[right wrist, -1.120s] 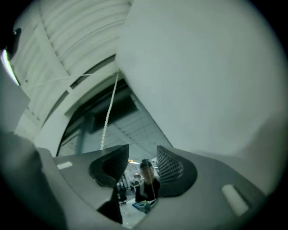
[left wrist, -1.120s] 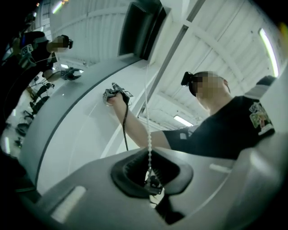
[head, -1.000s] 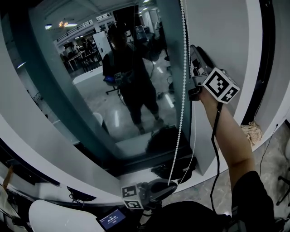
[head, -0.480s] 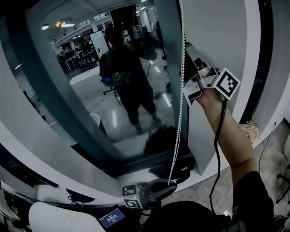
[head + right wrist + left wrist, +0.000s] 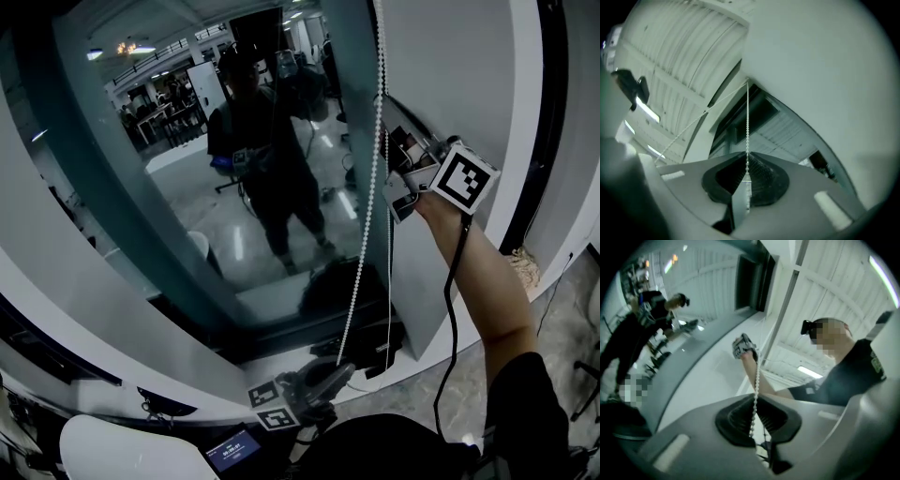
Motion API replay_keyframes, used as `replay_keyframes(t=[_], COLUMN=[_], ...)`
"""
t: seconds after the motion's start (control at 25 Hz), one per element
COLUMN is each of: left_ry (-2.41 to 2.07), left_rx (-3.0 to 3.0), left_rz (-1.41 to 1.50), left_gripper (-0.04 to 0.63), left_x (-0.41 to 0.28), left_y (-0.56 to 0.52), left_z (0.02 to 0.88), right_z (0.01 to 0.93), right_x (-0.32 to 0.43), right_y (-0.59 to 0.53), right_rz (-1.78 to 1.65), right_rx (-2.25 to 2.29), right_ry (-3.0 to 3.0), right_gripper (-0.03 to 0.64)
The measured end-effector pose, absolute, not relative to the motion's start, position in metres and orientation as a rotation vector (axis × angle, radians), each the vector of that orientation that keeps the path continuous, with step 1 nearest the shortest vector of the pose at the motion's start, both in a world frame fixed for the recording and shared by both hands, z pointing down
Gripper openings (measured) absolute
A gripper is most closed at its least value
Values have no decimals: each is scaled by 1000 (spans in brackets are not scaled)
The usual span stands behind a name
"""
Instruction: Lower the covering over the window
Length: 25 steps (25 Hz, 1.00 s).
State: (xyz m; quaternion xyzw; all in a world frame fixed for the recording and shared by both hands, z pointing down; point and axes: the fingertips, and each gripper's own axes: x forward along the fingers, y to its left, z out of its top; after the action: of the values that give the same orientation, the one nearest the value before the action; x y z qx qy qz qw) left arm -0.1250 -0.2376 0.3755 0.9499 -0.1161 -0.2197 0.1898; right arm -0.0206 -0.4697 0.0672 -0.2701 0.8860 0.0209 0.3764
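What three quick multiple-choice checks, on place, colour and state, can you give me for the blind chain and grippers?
1. Which gripper grips the bead chain higher? A) left B) right C) both level
2. Chain colour? A) white B) red C) black
3. The left gripper has its fingers: A) wide open B) shut on the chain C) shut on a cloth

Key: B, the right gripper, fingers just closed onto the chain, sits above the left in the head view; A, the beads are pale white; B, beads are pinched between its fingers.
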Motion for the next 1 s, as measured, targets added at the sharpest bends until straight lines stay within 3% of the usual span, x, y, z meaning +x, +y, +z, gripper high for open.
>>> replay_keyframes(t=[0.16, 0.24, 0.36, 0.52, 0.8, 1.0], left_ry=[-1458, -1813, -1874, -1648, -1074, -859], left_rx=[2511, 2348, 2236, 2421, 2855, 2952], left_rz=[-578, -522, -451, -431, -446, -607], left_gripper=[32, 72, 155, 169, 166, 210], left_x=[-223, -272, -294, -253, -100, -23], left_y=[-307, -323, -340, -346, -344, -346], left_z=[403, 422, 446, 439, 371, 319], right_z=[87, 91, 99, 203, 528, 607], right_x=[-6, 8, 15, -5, -55, -52], right_y=[-444, -424, -400, -409, -366, -312], right_rz=[674, 843, 1146, 1395, 940, 497], right_rx=[-1194, -1303, -1445, -1665, -1534, -1565], right_ry=[2186, 2122, 2085, 2377, 3149, 3274], right_gripper=[12, 12, 11, 11, 12, 12])
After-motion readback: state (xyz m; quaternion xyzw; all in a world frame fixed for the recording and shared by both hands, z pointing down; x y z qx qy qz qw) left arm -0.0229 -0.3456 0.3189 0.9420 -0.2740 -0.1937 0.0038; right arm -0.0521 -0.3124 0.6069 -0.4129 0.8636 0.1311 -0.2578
